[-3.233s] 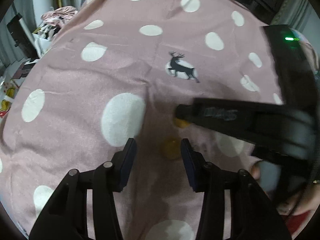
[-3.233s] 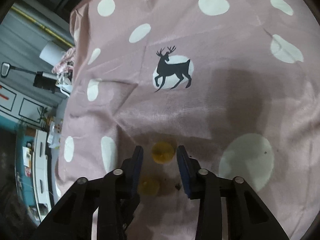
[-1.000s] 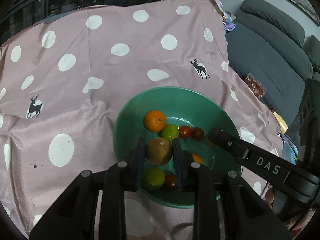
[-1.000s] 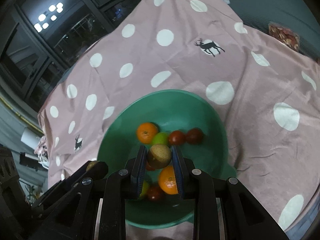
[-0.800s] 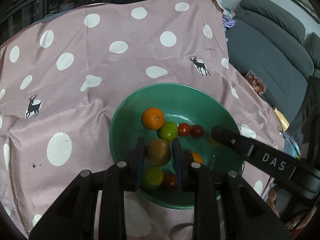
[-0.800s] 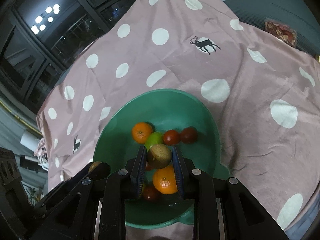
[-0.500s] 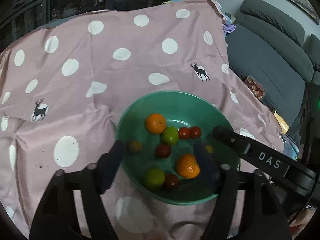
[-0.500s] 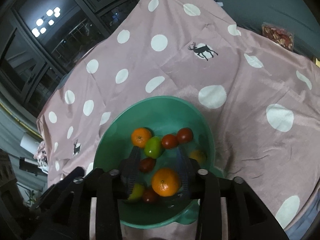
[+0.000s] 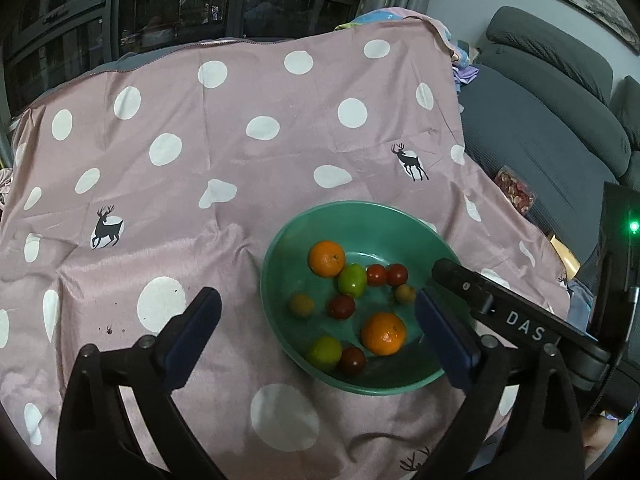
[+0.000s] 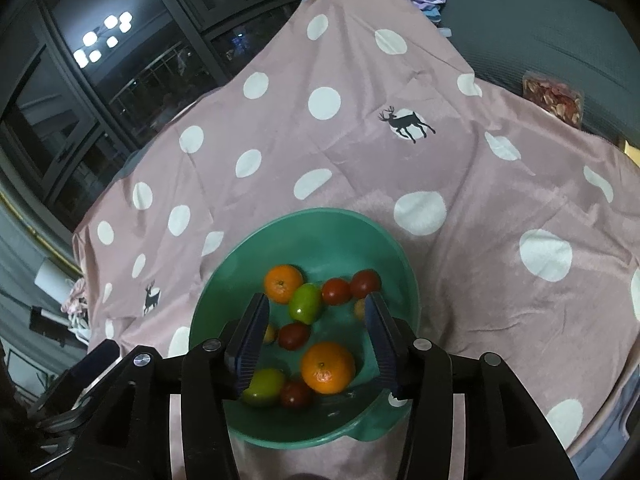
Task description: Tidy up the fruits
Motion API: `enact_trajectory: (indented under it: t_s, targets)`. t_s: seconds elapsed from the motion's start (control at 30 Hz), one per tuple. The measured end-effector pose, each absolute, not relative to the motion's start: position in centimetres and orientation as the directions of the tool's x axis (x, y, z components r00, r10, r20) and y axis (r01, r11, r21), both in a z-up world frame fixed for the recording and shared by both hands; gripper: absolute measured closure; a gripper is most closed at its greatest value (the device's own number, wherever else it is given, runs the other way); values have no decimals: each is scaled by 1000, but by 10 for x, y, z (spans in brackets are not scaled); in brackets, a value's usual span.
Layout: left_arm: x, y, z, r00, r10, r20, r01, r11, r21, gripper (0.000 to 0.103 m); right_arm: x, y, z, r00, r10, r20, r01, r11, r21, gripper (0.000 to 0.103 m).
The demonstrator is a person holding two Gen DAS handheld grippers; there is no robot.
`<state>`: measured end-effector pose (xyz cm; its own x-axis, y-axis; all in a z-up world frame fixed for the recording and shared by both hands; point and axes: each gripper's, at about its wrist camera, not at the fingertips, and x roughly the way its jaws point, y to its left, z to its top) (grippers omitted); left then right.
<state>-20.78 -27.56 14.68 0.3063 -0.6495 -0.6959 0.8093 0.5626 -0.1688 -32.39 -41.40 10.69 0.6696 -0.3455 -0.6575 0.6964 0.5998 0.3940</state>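
Observation:
A green bowl (image 9: 296, 240) (image 10: 320, 224) sits on the pink dotted cloth and holds several fruits: two oranges (image 9: 326, 258) (image 9: 383, 333), green limes (image 9: 352, 280), red tomatoes (image 9: 387, 275) and two small brownish fruits (image 9: 302, 305) (image 9: 405, 293). My left gripper (image 9: 316, 328) is open and empty, above the bowl's near side. My right gripper (image 10: 316, 328) is open and empty over the bowl. It also shows in the left wrist view, where one of its fingers (image 9: 500, 312) reaches over the bowl's right rim.
The pink cloth (image 9: 240, 152) with white dots and deer prints covers the table. A grey sofa (image 9: 552, 128) stands at the right with a snack packet (image 9: 514, 192) on it. Dark windows (image 9: 160, 0) are behind.
Both grippers held a brownish fruit over the bowl a second ago. Both have opened, and the two fruits now lie in the bowl. Both grippers have risen slightly.

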Motion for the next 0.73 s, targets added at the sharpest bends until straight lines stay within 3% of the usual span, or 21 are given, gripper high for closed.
enact_trajectory:
  t_s: [0.73]
  targets:
    - [-209, -268, 146, 335, -633, -698, 800, 582, -143, 5, -319, -413, 102, 646, -335, -686, 700, 617, 358, 52]
